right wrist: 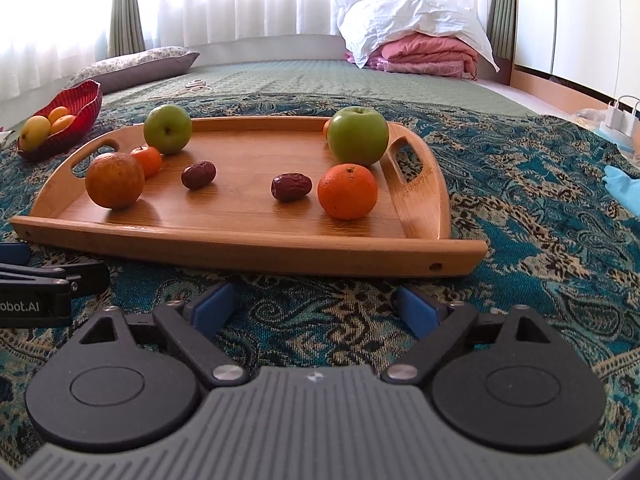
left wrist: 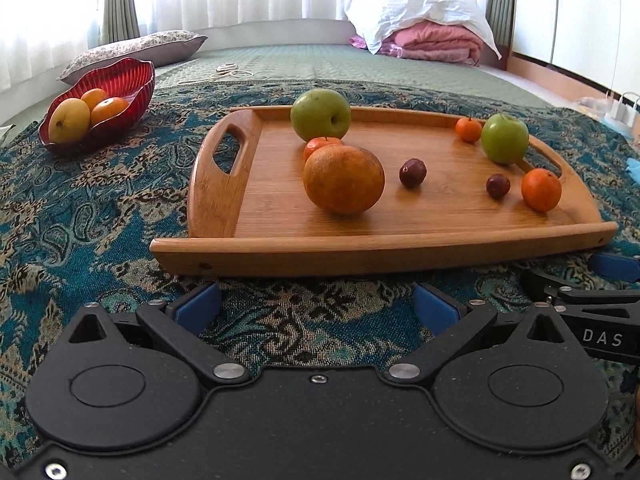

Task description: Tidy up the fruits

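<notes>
A: Let us go from left to right. At the far left corner of the patterned blanket (left wrist: pixel 80 208) stands the red bowl (left wrist: pixel 132 92), already holding three yellow and orange fruits. Is this where the fruits go?

B: I think so, but this is only my judgement. The wooden tray (left wrist: pixel 360 252) lies in the middle of the blanket, near its front edge. Near the tray's left handle is a green apple (left wrist: pixel 320 114), a small mandarin (left wrist: pixel 316 144) touching the big orange (left wrist: pixel 343 179) in front of it, then a dark date (left wrist: pixel 413 173).

A: And toward the right handle?

B: A second date (right wrist: pixel 291 186), a mandarin (right wrist: pixel 347 191) near the front rim, a second green apple (right wrist: pixel 358 135) behind it, and one more small mandarin, mostly hidden.

A: The grippers?

B: Both rest low before the tray's front rim, empty. The left gripper (left wrist: pixel 320 306) has its blue pads wide apart, and the right gripper (right wrist: pixel 316 306) also.

A: What can go wrong?

B: The round fruits may roll if a finger pushes one from the side instead of closing around it. The big orange touches the small mandarin, so taking one could disturb the other. The dates are small and low; a wide jaw may close over them badly or scrape the wood. Also the bowl is well apart from the tray, so a weak hold could drop the fruit on the soft blanket.
</notes>
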Available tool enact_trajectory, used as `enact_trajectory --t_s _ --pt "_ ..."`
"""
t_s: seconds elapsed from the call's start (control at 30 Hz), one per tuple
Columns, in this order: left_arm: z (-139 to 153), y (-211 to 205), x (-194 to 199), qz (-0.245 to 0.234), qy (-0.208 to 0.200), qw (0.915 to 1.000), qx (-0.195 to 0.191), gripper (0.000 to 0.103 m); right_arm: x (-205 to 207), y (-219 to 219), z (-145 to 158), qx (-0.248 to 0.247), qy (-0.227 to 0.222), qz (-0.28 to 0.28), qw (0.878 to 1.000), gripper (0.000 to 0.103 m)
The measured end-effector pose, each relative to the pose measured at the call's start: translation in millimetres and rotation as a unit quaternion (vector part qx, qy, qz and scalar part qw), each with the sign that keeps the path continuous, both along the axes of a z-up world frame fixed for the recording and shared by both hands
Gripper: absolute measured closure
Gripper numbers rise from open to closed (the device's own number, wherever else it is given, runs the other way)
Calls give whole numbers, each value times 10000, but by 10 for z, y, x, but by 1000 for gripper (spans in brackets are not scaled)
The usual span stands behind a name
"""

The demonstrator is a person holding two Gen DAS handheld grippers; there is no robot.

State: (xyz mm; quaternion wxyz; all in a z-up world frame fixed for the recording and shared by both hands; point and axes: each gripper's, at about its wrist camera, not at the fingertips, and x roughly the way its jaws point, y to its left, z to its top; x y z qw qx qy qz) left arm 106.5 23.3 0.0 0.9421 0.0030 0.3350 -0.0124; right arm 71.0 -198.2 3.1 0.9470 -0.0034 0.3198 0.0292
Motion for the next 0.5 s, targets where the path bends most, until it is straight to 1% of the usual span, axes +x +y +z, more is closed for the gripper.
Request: enact_trajectory --t_s 0.1,0.2,0.37,0.5 --pt "-21 -12 9 13 -22 10000 20 0 -2 13 -9 -55 -17 -16 10000 6" --pt "-31 -5 15 12 -25 10000 3 0 3 28 -22 -114 -17 -69 9999 3" --pt "-44 10 14 4 -39 10000 -26 0 25 28 -31 -113 35 -54 9999 2" --pt "-47 -2 11 1 -45 10000 28 0 31 27 -36 -114 43 -45 9999 1"
